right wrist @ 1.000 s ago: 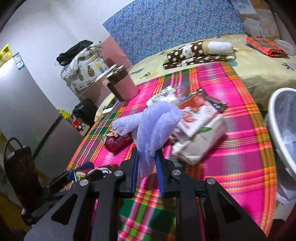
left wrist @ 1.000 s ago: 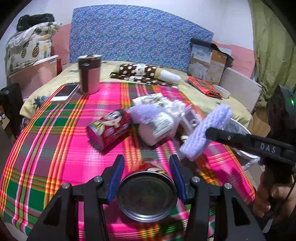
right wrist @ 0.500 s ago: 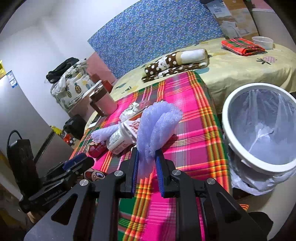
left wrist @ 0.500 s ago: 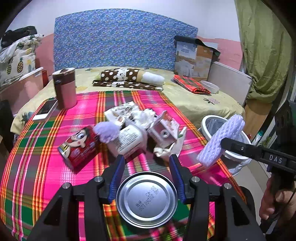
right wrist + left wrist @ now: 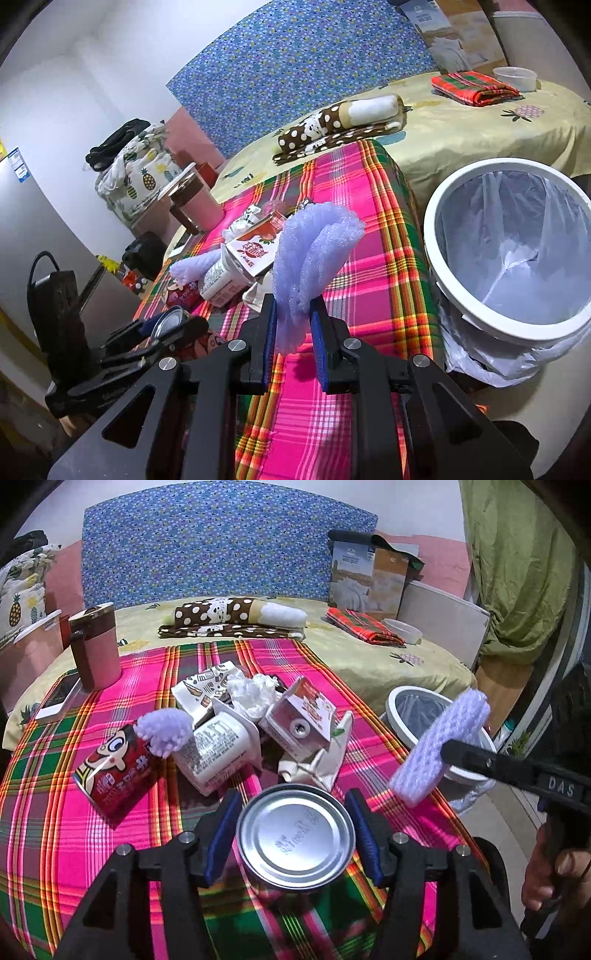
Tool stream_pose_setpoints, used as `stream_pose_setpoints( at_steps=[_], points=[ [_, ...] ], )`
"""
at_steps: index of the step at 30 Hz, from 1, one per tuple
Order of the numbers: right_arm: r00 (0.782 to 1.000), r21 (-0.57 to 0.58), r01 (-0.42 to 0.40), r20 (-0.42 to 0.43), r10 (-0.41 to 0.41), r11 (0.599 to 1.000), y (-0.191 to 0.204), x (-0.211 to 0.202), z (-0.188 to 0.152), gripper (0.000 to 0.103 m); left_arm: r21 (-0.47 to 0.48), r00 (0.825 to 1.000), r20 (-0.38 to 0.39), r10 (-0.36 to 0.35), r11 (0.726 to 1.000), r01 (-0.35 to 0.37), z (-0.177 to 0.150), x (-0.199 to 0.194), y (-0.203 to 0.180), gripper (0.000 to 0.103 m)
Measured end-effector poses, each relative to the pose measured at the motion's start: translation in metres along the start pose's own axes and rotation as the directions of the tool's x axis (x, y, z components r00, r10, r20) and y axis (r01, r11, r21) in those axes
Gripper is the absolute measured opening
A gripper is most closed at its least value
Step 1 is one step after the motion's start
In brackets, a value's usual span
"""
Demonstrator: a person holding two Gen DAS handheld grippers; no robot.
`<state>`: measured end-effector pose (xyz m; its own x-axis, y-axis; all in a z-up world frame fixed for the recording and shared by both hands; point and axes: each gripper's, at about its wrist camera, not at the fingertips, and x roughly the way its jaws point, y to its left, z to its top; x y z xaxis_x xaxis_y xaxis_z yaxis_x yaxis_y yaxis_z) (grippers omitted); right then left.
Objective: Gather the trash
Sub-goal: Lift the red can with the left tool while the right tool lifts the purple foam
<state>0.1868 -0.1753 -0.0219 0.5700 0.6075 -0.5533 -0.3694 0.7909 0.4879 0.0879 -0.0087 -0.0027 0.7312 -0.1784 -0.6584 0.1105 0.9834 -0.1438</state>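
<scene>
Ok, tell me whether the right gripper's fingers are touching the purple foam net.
Touching. The right wrist view shows both blue fingers pressed against the purple foam net, squeezing it between them.

Left gripper (image 5: 293, 834) jaws opening around a tin can (image 5: 295, 840), right gripper (image 5: 439, 755) pinching purple foam netting (image 5: 439, 744) near the bin (image 5: 397, 705)

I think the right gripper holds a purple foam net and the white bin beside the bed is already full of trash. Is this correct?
Not quite. The right gripper does hold the purple foam net, but the white bin beside the bed is not full: the right wrist view shows only its clear liner bag inside, no trash.
</scene>
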Motion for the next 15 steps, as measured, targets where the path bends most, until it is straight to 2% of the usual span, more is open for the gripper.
stream_pose_setpoints(
  at_steps=[4, 6, 11, 15],
  points=[
    [1.0, 0.0, -0.003, 0.0, 0.003, 1.0, -0.001, -0.001, 0.0, 0.02, 0.0, 1.0, -0.02, 0.015, 1.0, -0.015, -0.004, 0.003, 0.001, 0.061],
    [1.0, -0.004, -0.002, 0.004, 0.002, 1.0, -0.003, -0.004, -0.001, 0.02, -0.003, 1.0, -0.013, 0.02, 1.0, -0.02, -0.004, 0.001, 0.0, 0.055],
    [1.0, -0.003, 0.005, 0.02, -0.005, 1.0, -0.009, -0.012, -0.001, 0.02, -0.012, 0.999, -0.002, 0.036, 0.999, -0.036, -0.002, -0.006, -0.003, 0.055],
    [0.999, 0.005, 0.02, 0.036, -0.02, 1.0, -0.017, -0.019, 0.001, 0.02, -0.009, 1.0, 0.016, 0.017, 1.0, -0.017, 0.009, -0.008, -0.011, 0.055]
  ],
)
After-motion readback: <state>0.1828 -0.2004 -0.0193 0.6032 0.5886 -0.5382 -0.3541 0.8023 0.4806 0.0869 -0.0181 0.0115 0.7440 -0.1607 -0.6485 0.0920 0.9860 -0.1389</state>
